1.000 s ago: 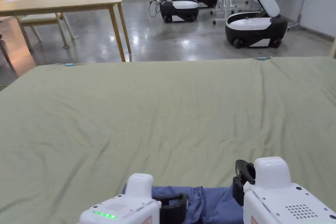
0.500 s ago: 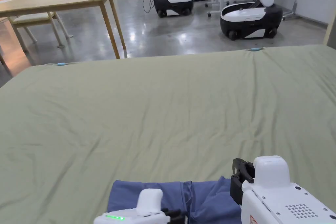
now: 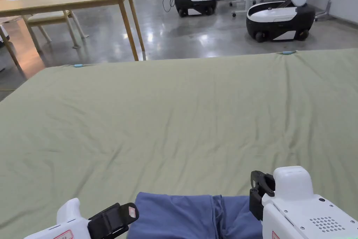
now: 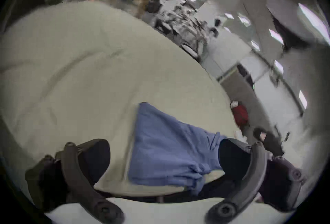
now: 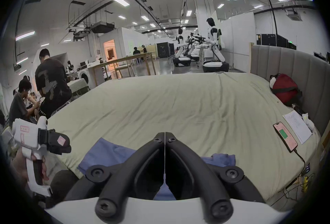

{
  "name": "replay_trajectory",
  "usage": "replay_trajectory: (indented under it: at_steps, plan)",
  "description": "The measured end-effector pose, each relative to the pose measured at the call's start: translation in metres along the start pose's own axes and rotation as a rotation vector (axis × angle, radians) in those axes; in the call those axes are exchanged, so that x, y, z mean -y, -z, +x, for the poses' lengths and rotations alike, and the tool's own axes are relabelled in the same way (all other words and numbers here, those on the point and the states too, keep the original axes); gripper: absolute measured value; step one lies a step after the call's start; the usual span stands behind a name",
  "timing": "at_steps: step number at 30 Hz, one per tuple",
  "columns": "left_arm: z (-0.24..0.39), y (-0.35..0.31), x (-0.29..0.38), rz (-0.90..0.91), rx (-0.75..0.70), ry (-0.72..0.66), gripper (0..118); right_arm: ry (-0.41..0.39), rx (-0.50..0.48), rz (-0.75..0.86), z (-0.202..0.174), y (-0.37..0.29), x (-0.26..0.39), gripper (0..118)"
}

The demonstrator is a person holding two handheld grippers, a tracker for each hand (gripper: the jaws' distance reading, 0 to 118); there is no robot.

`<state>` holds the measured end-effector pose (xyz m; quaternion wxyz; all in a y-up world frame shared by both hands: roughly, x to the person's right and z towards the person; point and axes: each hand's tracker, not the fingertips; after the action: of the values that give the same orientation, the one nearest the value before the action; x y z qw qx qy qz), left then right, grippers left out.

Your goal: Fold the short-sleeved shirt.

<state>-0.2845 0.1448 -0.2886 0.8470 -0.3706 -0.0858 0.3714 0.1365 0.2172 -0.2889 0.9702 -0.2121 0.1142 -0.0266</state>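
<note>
No brand or writing can be made out: the red-bordered stickers on the left gripper point(image 3: 113, 219) and the sheet of white paper point(image 5: 297, 128) near the headboard are too small to make out.

The blue short-sleeved cotton shirt point(image 3: 190, 215) lies folded into a strip on the olive-green bed sheet point(image 3: 174, 124), right at the near edge of the bed. Its long axis runs left to right across the edge, with one squared end towards the left gripper.

The left gripper, a white plastic handset with black jaws, is held low and off the shirt's left end, tilted so its nose points up and to the right; a hand point(image 5: 21, 163) wraps its pistol grip. In the left gripper view its jaws stand wide apart with nothing between them, the shirt lying beyond.

The right gripper point(image 5: 165, 136) points straight ahead across the bed, level, over the shirt's right part. Its jaws are pressed together tip to tip; a sliver of blue fabric shows low between them, but I cannot tell whether both jaws pinch it.

A pink phone point(image 5: 285, 136) lies beside the paper.
</note>
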Motion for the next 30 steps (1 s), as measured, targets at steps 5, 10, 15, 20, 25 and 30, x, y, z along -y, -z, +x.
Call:
replay_trajectory:
  at_steps: [5,10,15,20,25,30]
  plan:
    - [-0.049,0.041,0.019,-0.117,0.180,-0.265,118,-0.012,-0.003,-0.003,-0.013,0.002,-0.006,1]
    - [-0.041,0.078,0.036,-0.034,0.334,-0.437,118,-0.050,0.023,-0.008,-0.018,-0.002,-0.009,2]
    - [-0.032,0.099,0.048,-0.091,0.279,-0.490,11,-0.060,0.053,-0.015,-0.017,-0.004,-0.011,1]
    - [-0.045,0.081,0.042,0.013,0.241,-0.484,11,-0.076,0.069,-0.016,-0.018,-0.007,-0.012,1]
    - [-0.052,0.017,-0.013,0.171,0.049,-0.225,11,-0.079,0.067,-0.018,-0.015,-0.009,-0.012,1]
    - [0.016,-0.021,-0.027,0.255,-0.143,0.200,11,-0.083,0.054,-0.025,-0.012,-0.007,-0.009,2]
